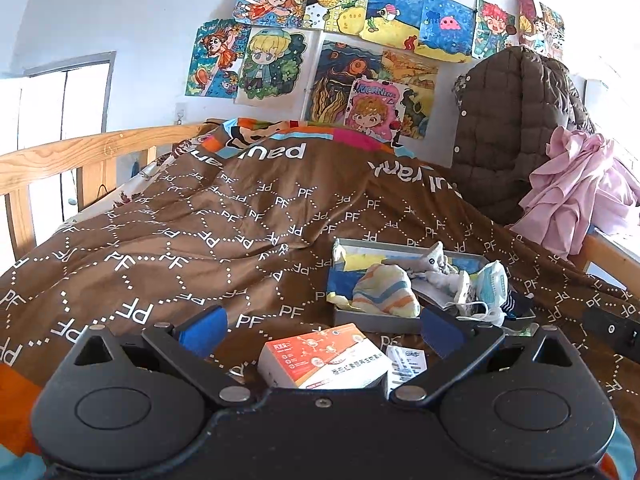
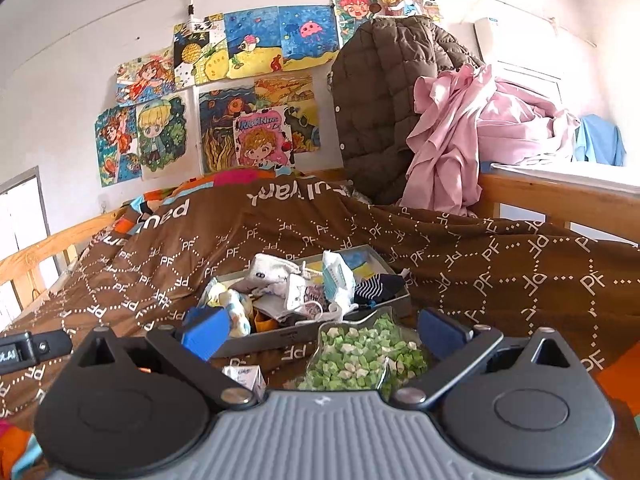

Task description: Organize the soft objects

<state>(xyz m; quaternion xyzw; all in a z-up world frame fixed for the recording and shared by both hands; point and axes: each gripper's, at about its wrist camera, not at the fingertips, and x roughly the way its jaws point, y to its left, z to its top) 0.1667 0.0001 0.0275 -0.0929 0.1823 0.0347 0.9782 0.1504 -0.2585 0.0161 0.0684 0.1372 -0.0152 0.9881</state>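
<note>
A shallow grey box (image 1: 362, 319) (image 2: 276, 334) lies on the brown bedspread. It holds soft things: a striped pastel cloth (image 1: 386, 290) (image 2: 234, 306), a grey plush toy (image 1: 434, 262) (image 2: 272, 270), a face mask pack (image 1: 490, 282) (image 2: 338, 278) and striped dark socks (image 1: 516, 306) (image 2: 378, 286). My left gripper (image 1: 322, 330) is open and empty, just short of the box. My right gripper (image 2: 322, 330) is open and empty, in front of the box.
An orange and white carton (image 1: 324, 356) lies between my left fingers. A clear tub of green pieces (image 2: 360, 354) and a small white carton (image 2: 246, 374) lie before my right gripper. Wooden bed rails (image 1: 60, 156), a brown quilted coat (image 2: 384, 100) and pink cloth (image 2: 460, 136) stand behind.
</note>
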